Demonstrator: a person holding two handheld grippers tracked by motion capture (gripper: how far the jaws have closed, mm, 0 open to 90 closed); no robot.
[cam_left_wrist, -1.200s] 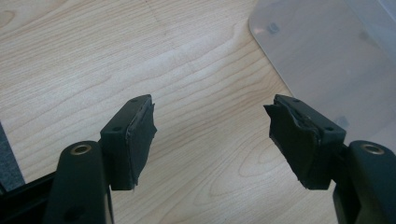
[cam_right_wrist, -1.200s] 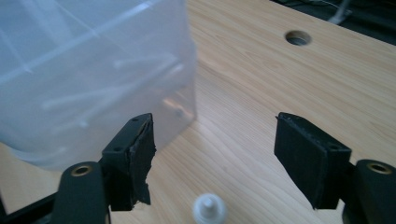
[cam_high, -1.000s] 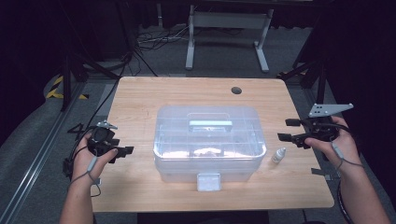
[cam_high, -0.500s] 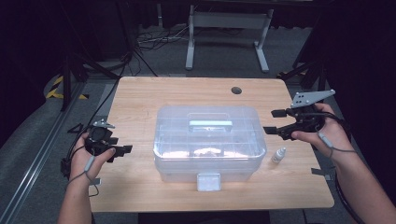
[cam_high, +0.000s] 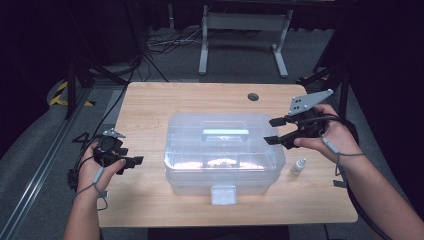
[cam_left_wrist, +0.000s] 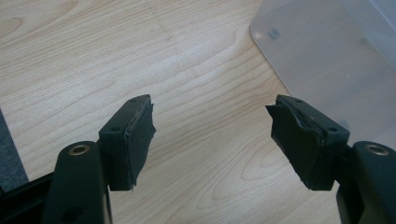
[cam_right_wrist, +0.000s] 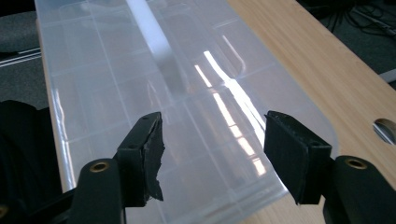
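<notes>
My right gripper (cam_high: 270, 131), jaws just closing but empty, hovers over the clear box (cam_high: 223, 152) right end; left gripper (cam_high: 134, 161) open near left

Clear frosted storage box (cam_high: 225, 155), pale wood-grain table (cam_high: 150, 105), black gripper (cam_high: 272, 131) pads, white dropper bottle (cam_high: 298, 166).

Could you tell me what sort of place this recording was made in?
Probably a lab or recording studio: a bare wooden table stands amid dark surroundings, with loose cables on the floor and a metal stand behind it.
</notes>
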